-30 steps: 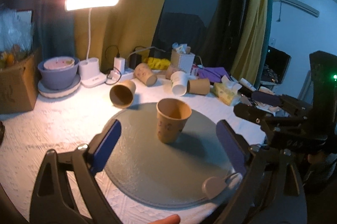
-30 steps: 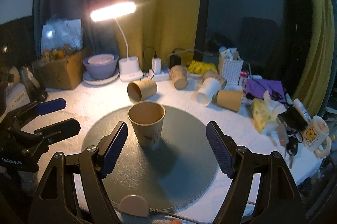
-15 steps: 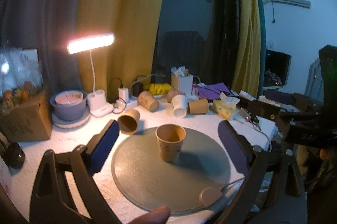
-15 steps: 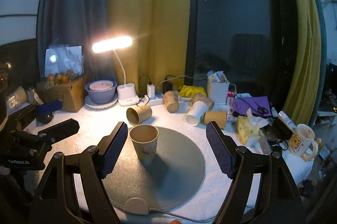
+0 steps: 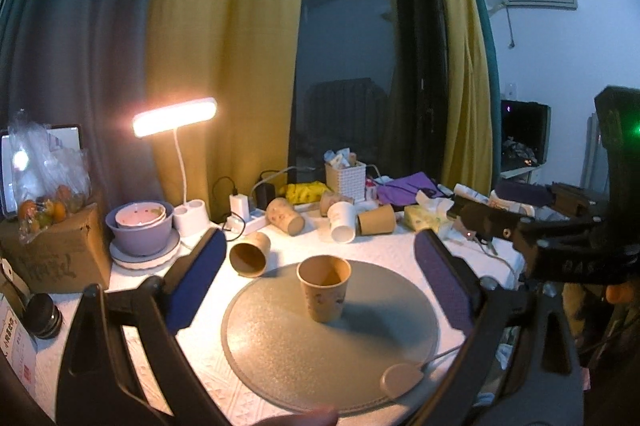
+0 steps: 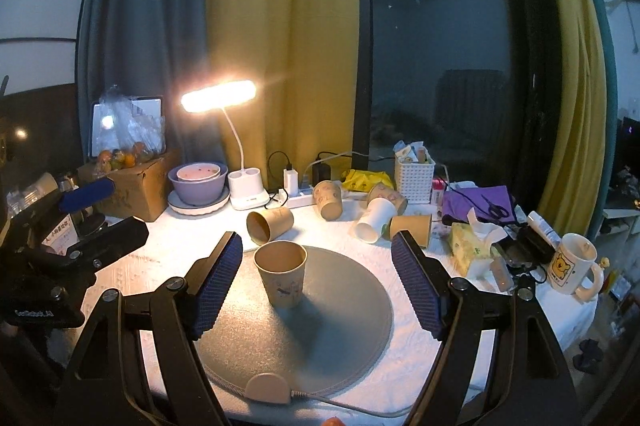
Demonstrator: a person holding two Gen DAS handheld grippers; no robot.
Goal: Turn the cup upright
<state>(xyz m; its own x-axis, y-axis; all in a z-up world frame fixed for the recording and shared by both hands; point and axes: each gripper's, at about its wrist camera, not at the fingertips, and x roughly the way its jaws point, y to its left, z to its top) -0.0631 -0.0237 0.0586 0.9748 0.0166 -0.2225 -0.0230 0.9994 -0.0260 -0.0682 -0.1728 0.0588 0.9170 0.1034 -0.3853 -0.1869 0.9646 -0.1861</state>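
A brown paper cup [image 5: 323,288] stands upright on a round grey mat [image 5: 280,346]; it shows in the right wrist view too [image 6: 281,278], on the mat [image 6: 340,330]. My left gripper [image 5: 316,282] is open and empty, held back from the cup with its blue pads wide on either side. My right gripper [image 6: 316,282] is also open and empty, pads wide apart, the cup between them but farther away. Each gripper shows in the other's view, the right one [image 5: 560,246] and the left one [image 6: 80,226].
Several paper cups lie on their sides behind the mat, one close [image 6: 269,223], others farther [image 6: 374,220]. A lit desk lamp [image 6: 244,185], purple bowl [image 6: 198,181], cardboard box [image 6: 132,185], white basket [image 6: 414,175], tissues [image 6: 472,246] and bear mug [image 6: 572,268] crowd the table.
Both grippers have drawn back and up from the cup, so it looks smaller and more of the room shows. The cup stays upright on the mat.
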